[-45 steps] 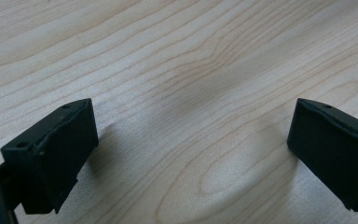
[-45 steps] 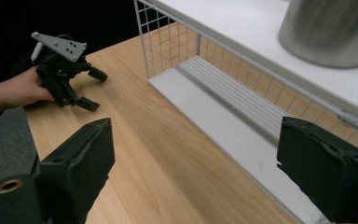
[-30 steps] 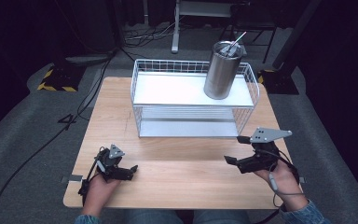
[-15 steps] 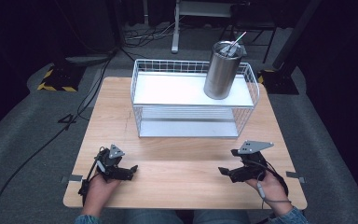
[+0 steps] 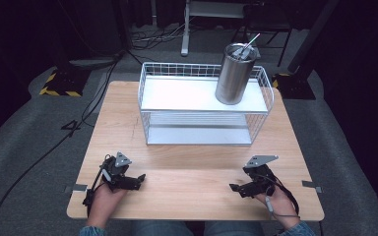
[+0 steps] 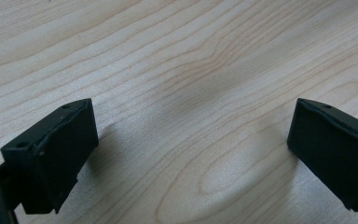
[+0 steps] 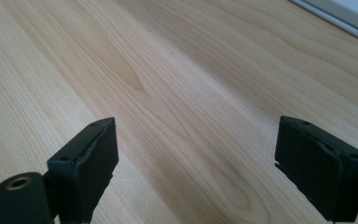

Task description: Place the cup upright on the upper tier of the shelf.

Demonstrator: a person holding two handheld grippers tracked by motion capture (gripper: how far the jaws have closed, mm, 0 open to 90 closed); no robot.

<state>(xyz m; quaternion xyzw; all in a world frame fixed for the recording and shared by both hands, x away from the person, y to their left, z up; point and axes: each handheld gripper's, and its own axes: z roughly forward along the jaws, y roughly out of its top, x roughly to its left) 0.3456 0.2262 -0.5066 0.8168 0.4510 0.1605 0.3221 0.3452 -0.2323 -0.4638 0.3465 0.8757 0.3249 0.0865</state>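
A person's two hands rest on the near part of a light wooden table [image 5: 192, 167], each holding a black two-jaw gripper. My left gripper [image 5: 140, 181] lies low at the front left, pointing right. In the left gripper view its jaws [image 6: 191, 154] stand apart over bare wood. My right gripper [image 5: 235, 190] sits at the front right, pointing left, just above the tabletop. Its jaws [image 7: 196, 163] are also apart with only wood grain between them. Neither gripper holds anything.
A white wire basket [image 5: 204, 123] with a raised shelf stands at the back middle of the table. On its shelf at the right stands a steel tumbler [image 5: 234, 73] with a thin stick poking out. Dark floor and cables surround the table.
The right hand has come down to the tabletop and drawn a little toward the front edge. The left hand has stayed where it was.
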